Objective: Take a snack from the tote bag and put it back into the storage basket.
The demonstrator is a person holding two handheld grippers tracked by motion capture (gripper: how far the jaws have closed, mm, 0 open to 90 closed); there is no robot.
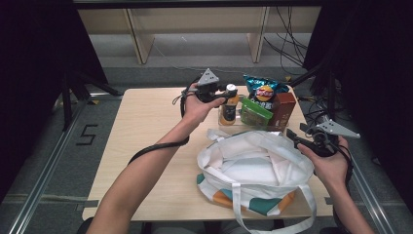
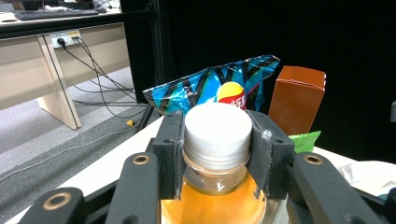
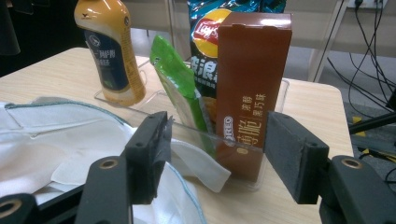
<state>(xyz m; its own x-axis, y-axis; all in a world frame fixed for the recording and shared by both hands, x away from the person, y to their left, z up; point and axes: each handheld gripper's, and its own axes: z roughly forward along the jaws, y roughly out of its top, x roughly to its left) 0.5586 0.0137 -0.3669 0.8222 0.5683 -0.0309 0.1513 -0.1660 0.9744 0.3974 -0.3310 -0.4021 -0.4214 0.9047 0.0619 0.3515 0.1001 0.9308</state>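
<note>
An orange drink bottle (image 1: 228,111) with a white cap (image 2: 217,133) stands at the left end of a clear tray (image 1: 225,124) at the table's far side. My left gripper (image 1: 228,90) comes in from the left and is shut on the bottle, its pads pressing both sides of the cap. In the right gripper view the same bottle (image 3: 109,51) stands upright at the far left. My right gripper (image 1: 292,134) hovers open just right of a white tote bag (image 1: 253,168), its jaws wide apart and pointing at the tray's near rim (image 3: 205,133).
The tray also holds a blue chips bag (image 1: 263,87), a green packet (image 3: 180,84) and a tall brown box (image 3: 250,84). The tote bag lies open-mouthed at the table's front right. Bare tabletop (image 1: 141,136) stretches to the left. Cables and desk legs stand beyond the far edge.
</note>
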